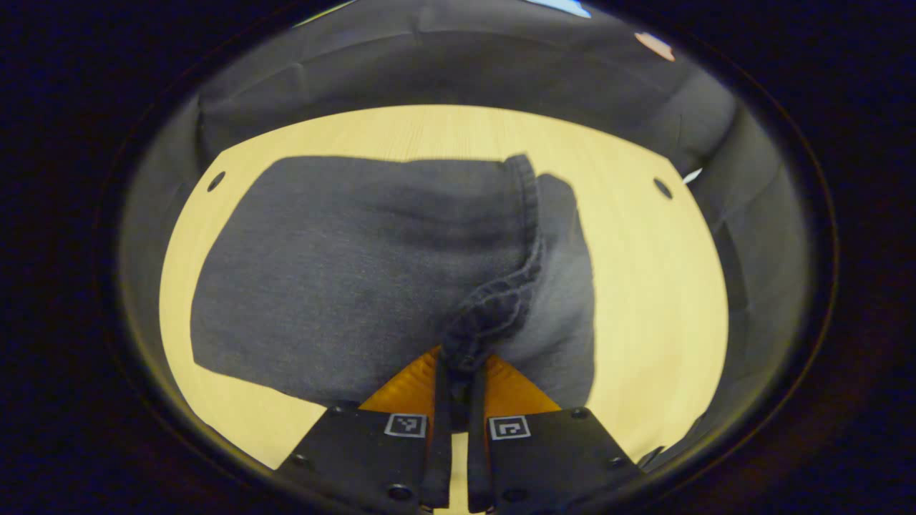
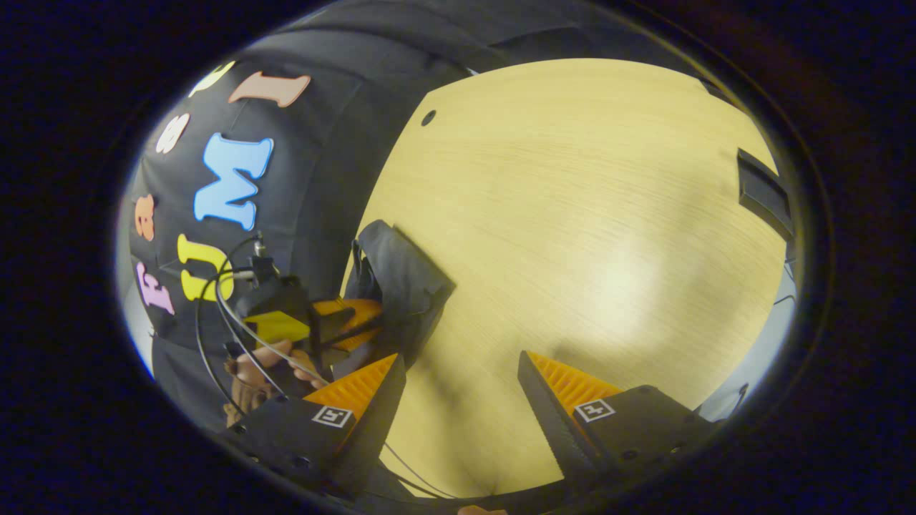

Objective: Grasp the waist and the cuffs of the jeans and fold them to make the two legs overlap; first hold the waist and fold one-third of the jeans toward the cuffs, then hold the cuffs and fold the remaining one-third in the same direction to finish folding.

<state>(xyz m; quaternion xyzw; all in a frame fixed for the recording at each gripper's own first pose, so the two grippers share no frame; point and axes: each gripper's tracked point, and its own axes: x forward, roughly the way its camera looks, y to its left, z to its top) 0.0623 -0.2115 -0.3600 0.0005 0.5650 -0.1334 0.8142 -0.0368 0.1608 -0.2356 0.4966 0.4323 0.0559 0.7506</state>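
Left gripper [image 1: 458, 372]: I have it clamped on the hem of the jeans [image 1: 358, 272], their folded bulk lying straight ahead. Right gripper [image 2: 461, 386]: spread wide, holding nothing, jeans off to its left

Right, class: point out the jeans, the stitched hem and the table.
jeans [image 1: 358, 272]: left gripper view, broad folded denim panel.
stitched hem [image 1: 528, 214]: left gripper view, seamed edge running up from the jaws.
table [image 2: 572, 214]: right gripper view, bare wooden top.
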